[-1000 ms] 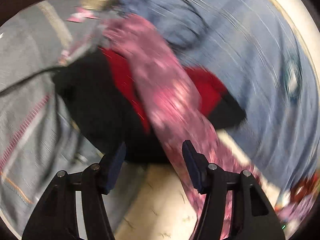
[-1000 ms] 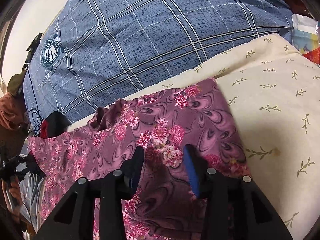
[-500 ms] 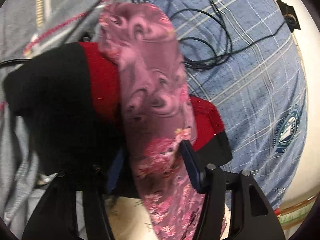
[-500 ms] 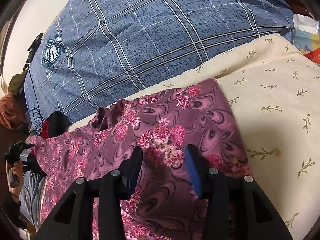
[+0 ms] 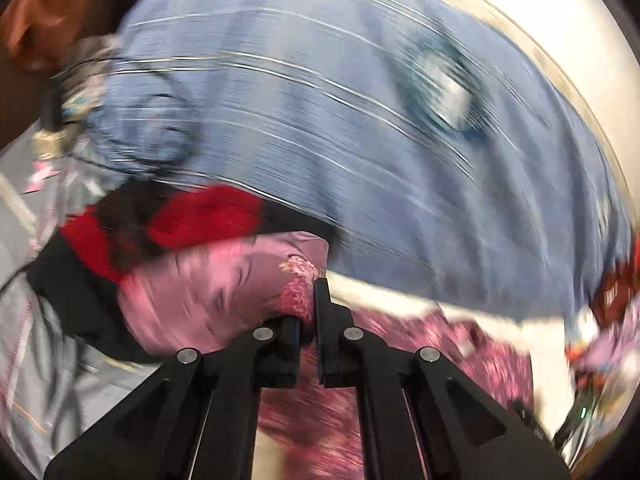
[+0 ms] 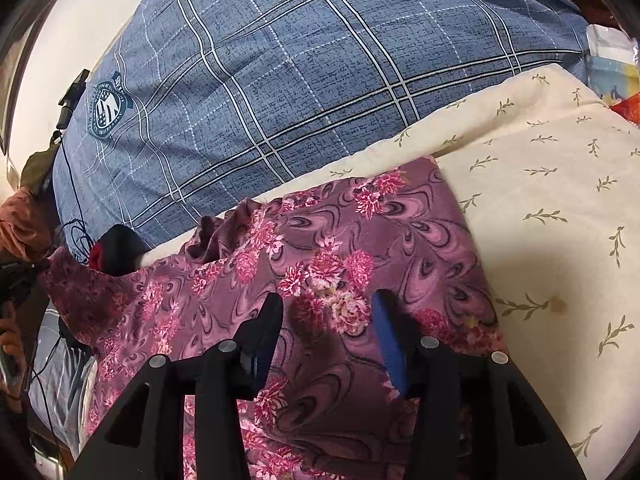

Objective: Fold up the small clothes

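Note:
A purple-pink floral garment (image 6: 320, 264) lies spread on the cream leaf-print sheet (image 6: 552, 216). My right gripper (image 6: 328, 316) is open, its fingers resting over the garment's middle. In the blurred left wrist view, my left gripper (image 5: 308, 312) is shut on the end of the floral garment (image 5: 224, 284), which bunches to the left of the jaws. More of the garment lies below and right of it.
A large blue plaid pillow (image 6: 304, 64) with a crest badge lies behind the garment and also shows in the left wrist view (image 5: 360, 128). A red and black garment (image 5: 192, 216) and grey cloth (image 5: 36, 352) lie to the left. Cables run near the pillow's left end (image 6: 76, 236).
My left gripper has closed on the end of the floral garment and swung right, toward the pillow and sheet. The right gripper has stayed open over the garment.

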